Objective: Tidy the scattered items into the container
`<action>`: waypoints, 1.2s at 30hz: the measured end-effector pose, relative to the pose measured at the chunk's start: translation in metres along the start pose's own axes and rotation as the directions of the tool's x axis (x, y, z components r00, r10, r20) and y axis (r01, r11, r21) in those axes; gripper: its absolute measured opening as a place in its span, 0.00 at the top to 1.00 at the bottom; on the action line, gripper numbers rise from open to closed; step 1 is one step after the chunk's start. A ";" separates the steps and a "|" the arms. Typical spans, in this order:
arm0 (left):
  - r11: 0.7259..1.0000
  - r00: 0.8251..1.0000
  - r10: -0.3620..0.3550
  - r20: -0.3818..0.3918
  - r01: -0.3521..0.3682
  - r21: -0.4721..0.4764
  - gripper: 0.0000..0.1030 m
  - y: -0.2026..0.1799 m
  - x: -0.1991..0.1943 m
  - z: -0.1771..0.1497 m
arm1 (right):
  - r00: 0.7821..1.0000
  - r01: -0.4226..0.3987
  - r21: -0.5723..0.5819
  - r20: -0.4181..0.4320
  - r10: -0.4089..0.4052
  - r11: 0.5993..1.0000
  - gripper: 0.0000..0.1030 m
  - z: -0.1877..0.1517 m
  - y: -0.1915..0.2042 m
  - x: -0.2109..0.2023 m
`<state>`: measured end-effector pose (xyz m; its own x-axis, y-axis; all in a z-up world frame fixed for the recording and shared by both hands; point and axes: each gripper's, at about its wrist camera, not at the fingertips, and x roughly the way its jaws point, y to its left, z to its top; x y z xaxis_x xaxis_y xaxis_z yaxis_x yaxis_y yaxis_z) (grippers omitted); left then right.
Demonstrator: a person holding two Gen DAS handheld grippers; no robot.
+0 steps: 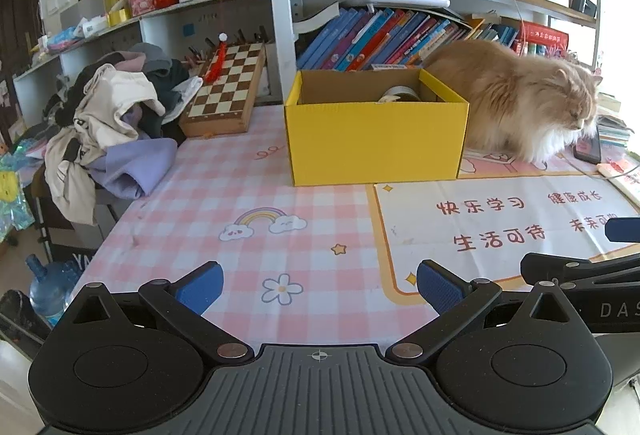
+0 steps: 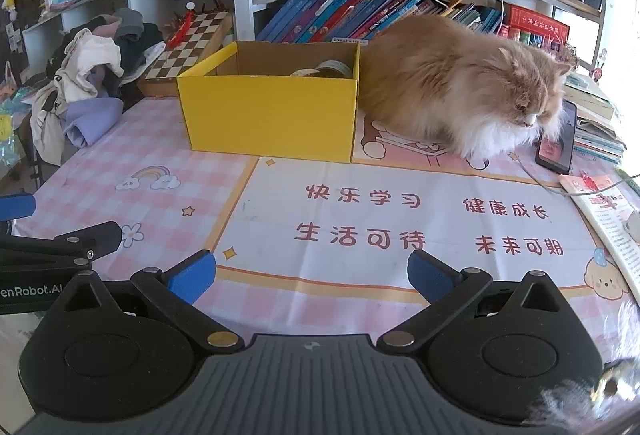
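An open yellow cardboard box stands on the pink checked tablecloth toward the back; it also shows in the right wrist view. Rolls of tape lie inside it, partly hidden by the box wall, and show in the right wrist view. My left gripper is open and empty, low over the front of the table, well short of the box. My right gripper is open and empty, beside the left one over the white printed mat.
A fluffy orange cat sits right of the box. A phone, a cable and a booklet lie at the right. A chessboard and a clothes pile sit at the left. Bookshelves stand behind.
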<state>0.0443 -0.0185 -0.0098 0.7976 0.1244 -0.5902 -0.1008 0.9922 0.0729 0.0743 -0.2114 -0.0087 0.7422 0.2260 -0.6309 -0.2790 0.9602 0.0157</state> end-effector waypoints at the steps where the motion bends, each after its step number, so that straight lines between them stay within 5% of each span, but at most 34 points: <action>1: 1.000 1.000 0.000 -0.001 0.000 0.000 0.00 0.000 0.000 0.000 | 1.000 0.001 0.000 0.000 -0.001 1.000 0.00 0.000 0.001 0.000; 36: 1.000 1.000 -0.007 -0.010 0.007 -0.007 0.00 -0.003 0.002 0.000 | 1.000 0.005 0.002 -0.009 -0.005 1.000 0.00 0.002 -0.002 -0.002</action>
<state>0.0457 -0.0212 -0.0112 0.7926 0.1170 -0.5984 -0.0988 0.9931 0.0632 0.0742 -0.2133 -0.0062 0.7379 0.2194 -0.6383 -0.2741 0.9616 0.0137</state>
